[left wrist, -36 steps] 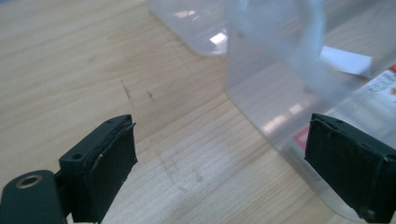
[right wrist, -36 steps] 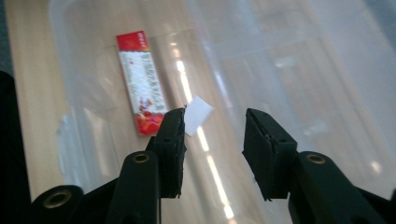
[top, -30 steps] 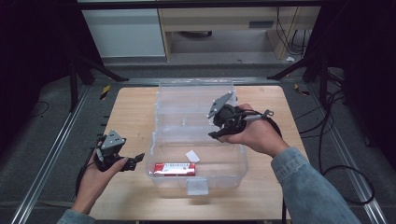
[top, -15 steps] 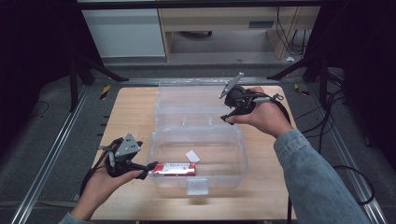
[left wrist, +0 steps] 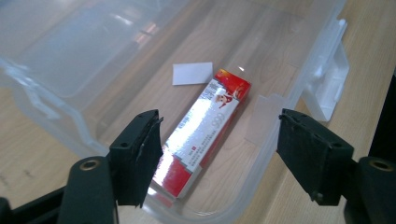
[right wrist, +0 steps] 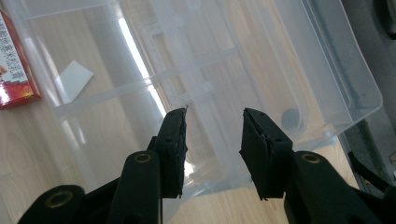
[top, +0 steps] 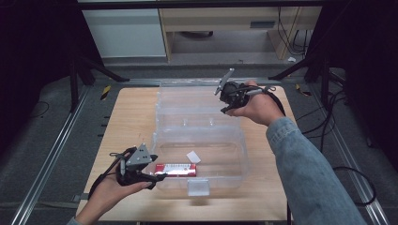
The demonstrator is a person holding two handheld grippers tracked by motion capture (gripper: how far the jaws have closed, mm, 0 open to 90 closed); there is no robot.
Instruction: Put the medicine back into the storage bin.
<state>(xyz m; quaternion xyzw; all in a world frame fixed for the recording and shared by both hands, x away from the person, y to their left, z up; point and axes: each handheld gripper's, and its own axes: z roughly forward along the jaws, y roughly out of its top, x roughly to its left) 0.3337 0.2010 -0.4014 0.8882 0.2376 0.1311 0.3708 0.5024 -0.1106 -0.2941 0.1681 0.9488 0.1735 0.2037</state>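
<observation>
Over the clear box (top: 199, 154) the left gripper (top: 152, 178) had been brought closer — jaws spread toward the red carton (left wrist: 203, 133) inside — while the right gripper (top: 224, 104), half spread, had been withdrawn above the lid (top: 195, 101).

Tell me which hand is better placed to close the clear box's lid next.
Right, probably. The right tool hovers open over the flipped-back lid at the far side, its jaws facing the lid. The left tool sits at the near-left corner of the box, facing the red carton.
</observation>
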